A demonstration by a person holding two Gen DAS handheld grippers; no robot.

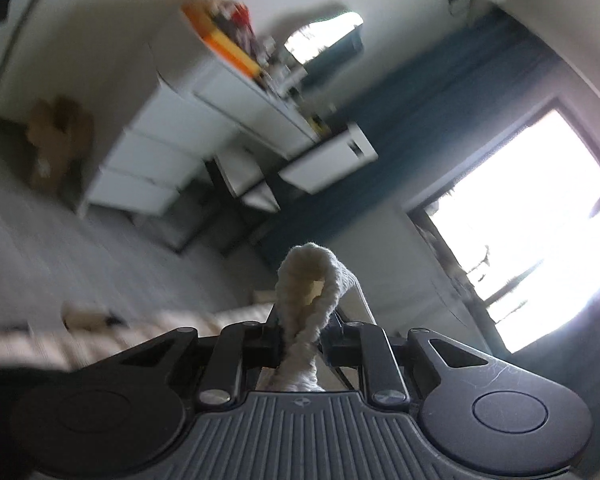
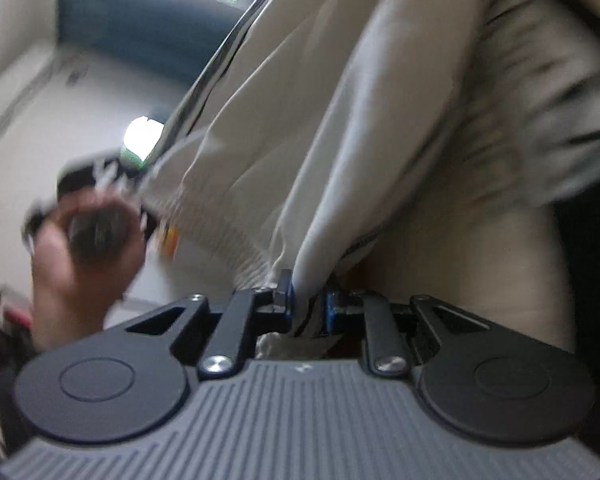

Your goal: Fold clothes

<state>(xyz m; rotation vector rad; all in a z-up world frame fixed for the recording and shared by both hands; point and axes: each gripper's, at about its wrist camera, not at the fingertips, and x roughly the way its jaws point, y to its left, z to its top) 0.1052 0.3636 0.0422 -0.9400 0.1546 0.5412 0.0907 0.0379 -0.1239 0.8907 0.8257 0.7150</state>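
Observation:
A cream-white garment hangs lifted between both grippers. In the left wrist view my left gripper (image 1: 300, 344) is shut on its ribbed knit edge (image 1: 308, 276), which bulges up in a loop above the jaws. In the right wrist view my right gripper (image 2: 306, 304) is shut on a bunched fold of the same garment (image 2: 308, 128), whose smooth cloth stretches up and away to the top. A ribbed hem (image 2: 220, 224) runs left toward a person's hand (image 2: 80, 248) that holds the other gripper, blurred.
A white chest of drawers (image 1: 172, 136) with clutter on top stands ahead on the left. A bright window (image 1: 532, 232) and a dark blue curtain (image 1: 440, 112) fill the right. A patterned bed cover (image 2: 540, 120) lies behind the garment. The floor (image 1: 80, 248) lies below.

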